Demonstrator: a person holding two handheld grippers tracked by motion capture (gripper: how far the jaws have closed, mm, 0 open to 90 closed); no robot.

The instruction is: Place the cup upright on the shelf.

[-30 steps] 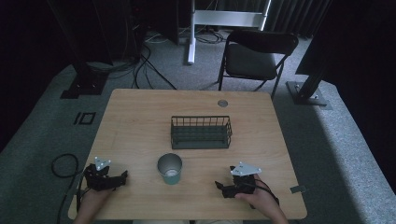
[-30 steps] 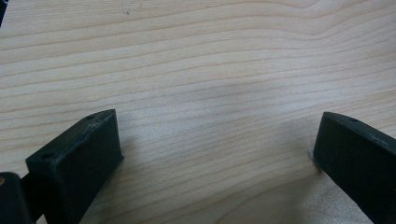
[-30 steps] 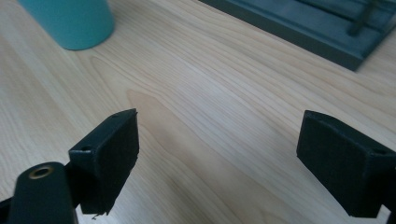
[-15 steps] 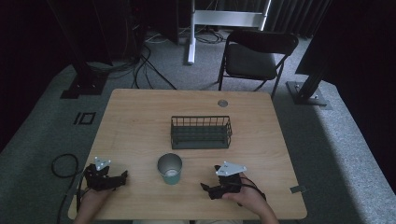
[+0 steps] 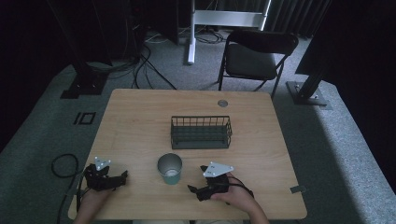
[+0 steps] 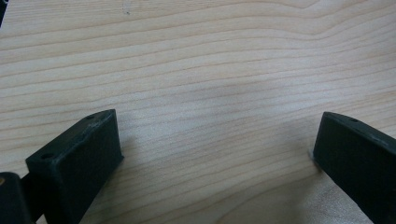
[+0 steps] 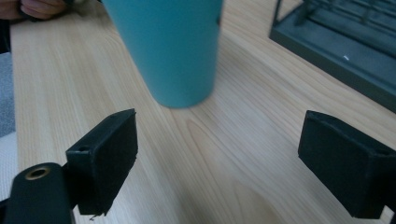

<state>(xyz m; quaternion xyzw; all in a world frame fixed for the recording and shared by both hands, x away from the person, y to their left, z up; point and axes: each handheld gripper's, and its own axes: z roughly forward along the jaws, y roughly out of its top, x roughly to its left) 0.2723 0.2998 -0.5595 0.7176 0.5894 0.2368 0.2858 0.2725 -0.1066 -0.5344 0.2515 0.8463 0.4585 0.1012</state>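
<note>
Reaching for the cup is the step in hand, by my reading, and the grasp itself is not yet made. The wooden table (image 5: 140,116) carries three things of note, taken from biggest down. The dark wire basket (image 5: 201,132) stands near the table's middle, empty as far as the high view lets me tell. In front of it, nearer the person, the teal cup (image 5: 169,168) stands upright with its mouth up, well apart from the basket.

The right gripper (image 5: 198,190) lies low at the near edge, just beside the cup on its right and pointing toward it. In the right gripper view its jaws stand wide apart with nothing between them; the cup (image 7: 170,46) rises just ahead, closer to the left jaw than to the right one, with bare wood between it and both jaws. A corner of the basket (image 7: 336,60) shows at upper right.

The left gripper (image 5: 122,176) rests at the near left corner, well apart from the cup, its jaws also spread over bare table (image 6: 201,70).

The next move likely calls for sliding the right gripper forward and a little leftward so the cup's wall sits centred between the jaws, then closing gently, since a tapered, light cup could tip or slip upward.
</note>
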